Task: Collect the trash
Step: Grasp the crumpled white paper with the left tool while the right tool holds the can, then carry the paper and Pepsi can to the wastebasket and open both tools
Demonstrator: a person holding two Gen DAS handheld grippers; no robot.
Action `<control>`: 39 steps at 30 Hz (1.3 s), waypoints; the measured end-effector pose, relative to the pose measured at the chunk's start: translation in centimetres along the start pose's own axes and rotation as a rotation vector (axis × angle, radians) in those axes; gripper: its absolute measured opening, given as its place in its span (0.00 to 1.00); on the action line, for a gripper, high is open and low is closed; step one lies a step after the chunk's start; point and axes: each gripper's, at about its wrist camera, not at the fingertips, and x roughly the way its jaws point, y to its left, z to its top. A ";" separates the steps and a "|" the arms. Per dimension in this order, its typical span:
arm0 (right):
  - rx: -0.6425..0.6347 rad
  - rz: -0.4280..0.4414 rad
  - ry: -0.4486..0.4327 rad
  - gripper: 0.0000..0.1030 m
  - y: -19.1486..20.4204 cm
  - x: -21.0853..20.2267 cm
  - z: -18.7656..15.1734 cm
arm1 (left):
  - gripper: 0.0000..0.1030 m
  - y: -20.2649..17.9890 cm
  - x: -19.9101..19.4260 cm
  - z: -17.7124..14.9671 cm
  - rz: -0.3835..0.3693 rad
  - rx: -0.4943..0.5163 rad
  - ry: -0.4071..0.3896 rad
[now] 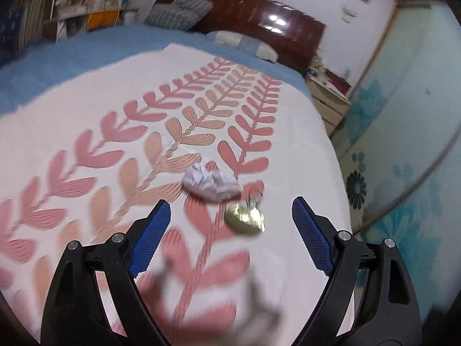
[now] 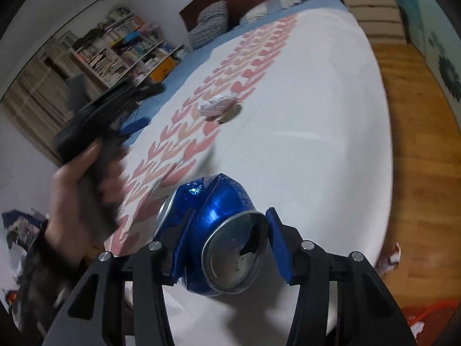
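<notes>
Between right claw pads, crushed blue can, print unreadable.

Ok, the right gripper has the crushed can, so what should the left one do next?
Probably ease the left gripper forward onto the crumpled paper and close: its jaws stand open and empty just short of it, with a gold lid beside the paper on the bedspread.

Glossy crumpled metal can, crinkled paper wad, matt cloth bedspread, polished wooden headboard
</notes>
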 end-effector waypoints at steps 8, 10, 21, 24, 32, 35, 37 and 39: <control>0.046 -0.004 0.034 0.48 -1.7 -0.3 -1.1 | 0.83 3.4 8.9 1.4 0.055 -0.203 0.141; 0.051 0.000 0.040 0.48 -1.8 0.2 -1.0 | 0.83 2.6 10.2 1.2 0.060 -0.162 0.166; 0.050 0.016 0.060 0.48 -1.1 1.3 -1.0 | 0.83 0.6 12.6 0.7 0.075 -0.054 0.200; 0.046 0.014 0.064 0.48 -0.6 0.9 -1.3 | 0.83 1.4 12.7 0.9 0.050 -0.105 0.179; 0.055 -0.005 0.055 0.48 -1.2 -0.8 -2.3 | 0.47 3.2 11.2 0.5 0.041 -0.144 0.159; 0.064 -0.003 0.045 0.48 -1.5 -1.4 -2.6 | 0.45 3.8 9.3 -0.1 0.034 -0.186 0.153; 0.077 0.001 0.039 0.48 -1.8 -1.8 -2.7 | 0.45 3.6 7.5 -0.5 0.021 -0.187 0.148; 0.094 0.008 0.032 0.48 -2.3 -2.6 -2.9 | 0.45 2.6 4.5 -0.8 -0.005 -0.168 0.117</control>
